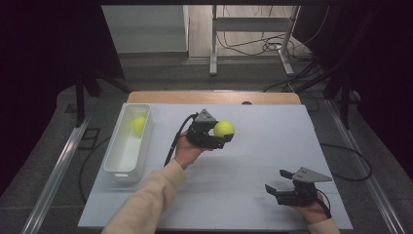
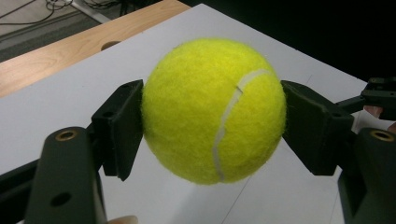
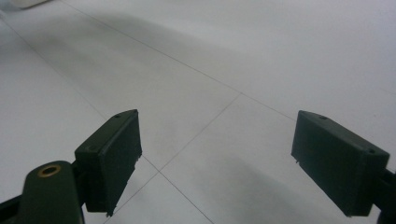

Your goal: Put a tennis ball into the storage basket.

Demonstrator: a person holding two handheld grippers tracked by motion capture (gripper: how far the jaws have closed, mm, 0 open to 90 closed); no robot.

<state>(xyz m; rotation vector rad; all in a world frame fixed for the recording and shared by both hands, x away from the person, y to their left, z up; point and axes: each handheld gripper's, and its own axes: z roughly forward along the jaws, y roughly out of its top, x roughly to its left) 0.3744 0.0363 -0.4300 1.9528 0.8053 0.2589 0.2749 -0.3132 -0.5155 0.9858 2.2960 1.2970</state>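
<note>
My left gripper (image 1: 221, 138) has the tennis ball (image 1: 224, 128) clamped across its middle, fingers (image 2: 119, 128) pressing both sides — lifted over the desk (image 1: 272, 146) centre, likely bound for the white bin (image 1: 127, 168) at the left edge, where another ball (image 1: 139, 125) sits. My right gripper (image 1: 272, 189) waits near the front right corner, fingers spread, empty.

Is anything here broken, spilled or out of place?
Nothing stands out. One tennis ball sits squarely in the left claw, a second ball lies in the white bin, and the right claw is open with nothing in it.
</note>
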